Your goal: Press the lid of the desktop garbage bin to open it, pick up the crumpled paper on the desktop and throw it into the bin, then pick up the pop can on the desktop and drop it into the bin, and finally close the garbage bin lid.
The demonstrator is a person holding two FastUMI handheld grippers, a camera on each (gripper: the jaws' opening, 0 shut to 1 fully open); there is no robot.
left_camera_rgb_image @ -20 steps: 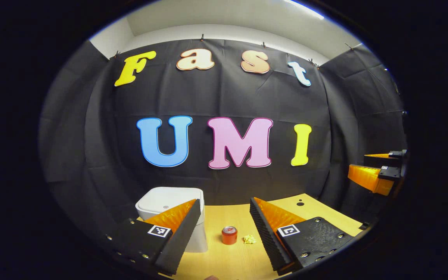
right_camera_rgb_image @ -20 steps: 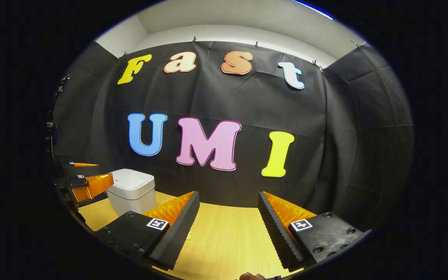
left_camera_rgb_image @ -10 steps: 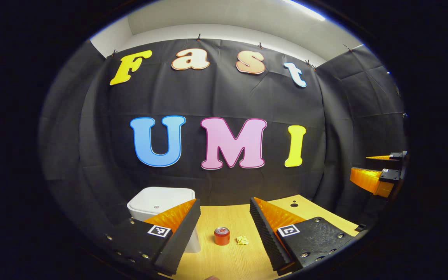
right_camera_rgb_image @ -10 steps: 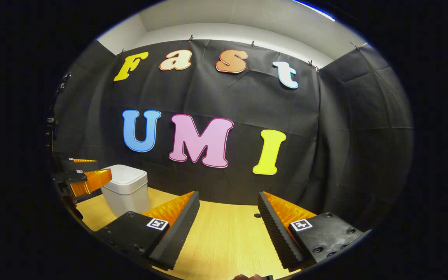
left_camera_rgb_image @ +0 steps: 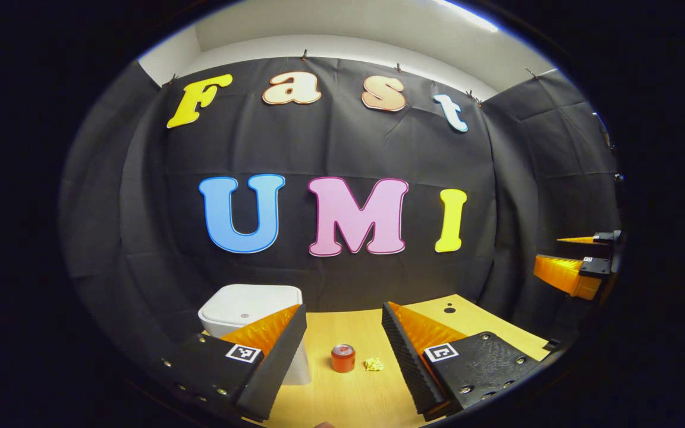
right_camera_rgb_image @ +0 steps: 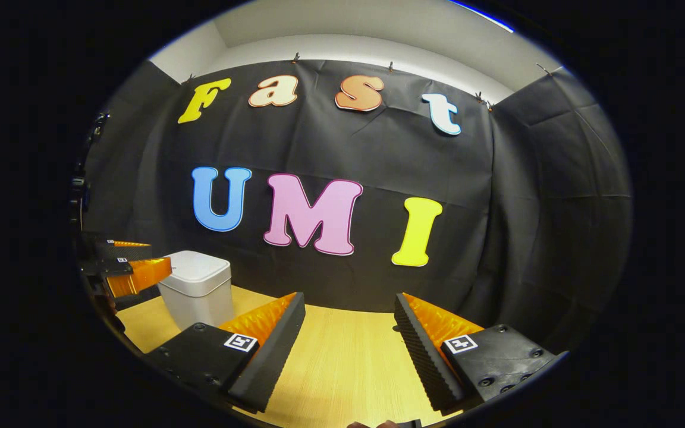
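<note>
Nothing is done yet: the bin [left_camera_rgb_image: 247,312] stands at the desk's [left_camera_rgb_image: 348,398] left rear with its lid [left_camera_rgb_image: 251,301] down. The can [left_camera_rgb_image: 343,358] stands upright just right of the bin, and the paper [left_camera_rgb_image: 373,364] lies just beside the can, apparently not touching. Your left gripper [left_camera_rgb_image: 342,324] is spread wide, holding nothing, above the desk. Your right gripper [right_camera_rgb_image: 348,312] is likewise spread and empty. All four steps remain, starting with pressing the lid.

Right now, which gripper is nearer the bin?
Left. The left gripper hangs just before the bin; the right gripper hangs farther off to its side.
</note>
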